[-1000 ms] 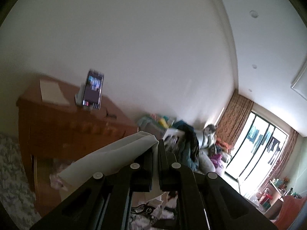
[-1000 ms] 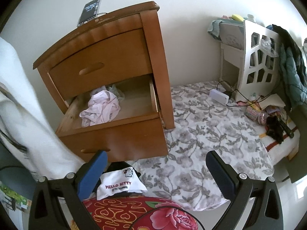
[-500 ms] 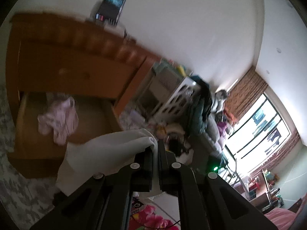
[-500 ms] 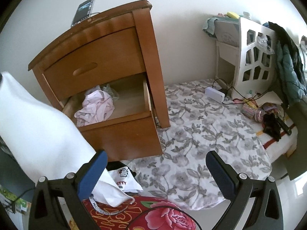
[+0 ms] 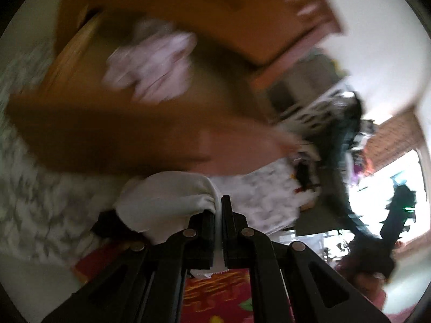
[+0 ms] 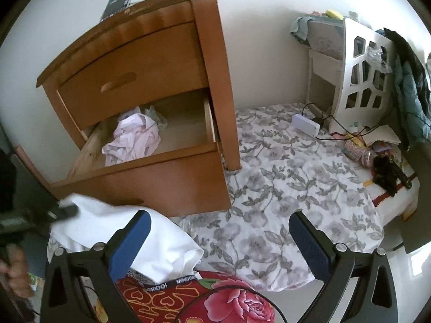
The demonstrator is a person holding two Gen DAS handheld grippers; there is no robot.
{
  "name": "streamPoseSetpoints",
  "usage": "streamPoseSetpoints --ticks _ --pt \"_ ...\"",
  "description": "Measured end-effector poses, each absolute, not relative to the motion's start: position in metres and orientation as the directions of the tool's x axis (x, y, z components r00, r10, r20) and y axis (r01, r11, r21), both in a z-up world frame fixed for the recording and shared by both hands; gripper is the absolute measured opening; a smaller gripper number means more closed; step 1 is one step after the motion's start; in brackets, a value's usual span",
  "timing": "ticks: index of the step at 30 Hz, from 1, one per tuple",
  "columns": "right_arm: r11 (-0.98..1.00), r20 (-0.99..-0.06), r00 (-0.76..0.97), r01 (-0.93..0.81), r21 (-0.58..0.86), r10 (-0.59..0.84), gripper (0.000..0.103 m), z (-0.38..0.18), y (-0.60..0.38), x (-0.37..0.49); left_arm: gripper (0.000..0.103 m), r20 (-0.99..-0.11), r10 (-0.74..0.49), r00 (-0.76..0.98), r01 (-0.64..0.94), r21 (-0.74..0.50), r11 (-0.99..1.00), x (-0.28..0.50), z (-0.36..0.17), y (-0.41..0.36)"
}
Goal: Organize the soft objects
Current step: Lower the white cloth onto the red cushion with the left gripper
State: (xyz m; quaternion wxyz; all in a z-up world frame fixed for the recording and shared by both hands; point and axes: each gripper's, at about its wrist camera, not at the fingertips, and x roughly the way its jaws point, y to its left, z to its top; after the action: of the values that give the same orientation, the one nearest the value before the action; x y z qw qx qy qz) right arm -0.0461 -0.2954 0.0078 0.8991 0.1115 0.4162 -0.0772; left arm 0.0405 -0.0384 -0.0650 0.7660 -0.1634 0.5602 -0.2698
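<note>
The floor is covered by a white sheet with grey flowers [image 6: 282, 188]. A red cloth with big flowers [image 6: 215, 301] lies at the near edge. The walls are plain white.

One brown wooden cabinet [image 6: 150, 67] stands on the sheet. It has two drawers. The top drawer [image 6: 134, 75] is shut. The bottom drawer [image 6: 150, 172] is pulled out, and one crumpled pink cloth [image 6: 132, 140] lies inside it. One phone [image 6: 118, 0] leans on top of the cabinet. One white shelf with cut-out holes [image 6: 361, 67] stands by the far wall, with dark clothes hanging on it. A small white box with wires [image 6: 305, 126] sits near it.

There are two grippers. The left gripper [image 5: 218, 207] has its jaws pressed tight on one white cloth [image 6: 113, 237]. The white cloth hangs low in front of the bottom drawer, over the red cloth. The right gripper [image 6: 219, 242] has its blue jaws spread wide with nothing in them.
</note>
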Motion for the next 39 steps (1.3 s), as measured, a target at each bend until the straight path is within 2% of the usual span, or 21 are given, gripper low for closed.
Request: streamPoseSetpoints --ticks 6,14,26,39 --pt "0.968 -0.782 0.621 0.219 0.123 -0.041 0.103 0.000 -0.289 -0.040 0.004 -0.853 -0.494 0.166 0.123 -0.479 0.869 0.037 -0.123 -0.022" --pt "0.977 -0.807 0.590 0.190 0.101 -0.031 0.103 -0.012 -0.275 -0.028 0.005 -0.902 -0.413 0.123 0.117 -0.400 0.909 0.037 -0.155 -0.029" --pt "0.984 -0.840 0.541 0.164 0.076 -0.026 0.103 -0.031 -0.263 -0.009 0.005 -0.916 -0.397 0.051 0.102 -0.391 0.915 0.044 -0.184 -0.040" --pt "0.987 -0.861 0.508 0.148 0.061 -0.023 0.103 -0.043 -0.257 0.011 0.005 -0.913 -0.407 -0.006 0.157 -0.403 0.902 0.056 -0.199 -0.070"
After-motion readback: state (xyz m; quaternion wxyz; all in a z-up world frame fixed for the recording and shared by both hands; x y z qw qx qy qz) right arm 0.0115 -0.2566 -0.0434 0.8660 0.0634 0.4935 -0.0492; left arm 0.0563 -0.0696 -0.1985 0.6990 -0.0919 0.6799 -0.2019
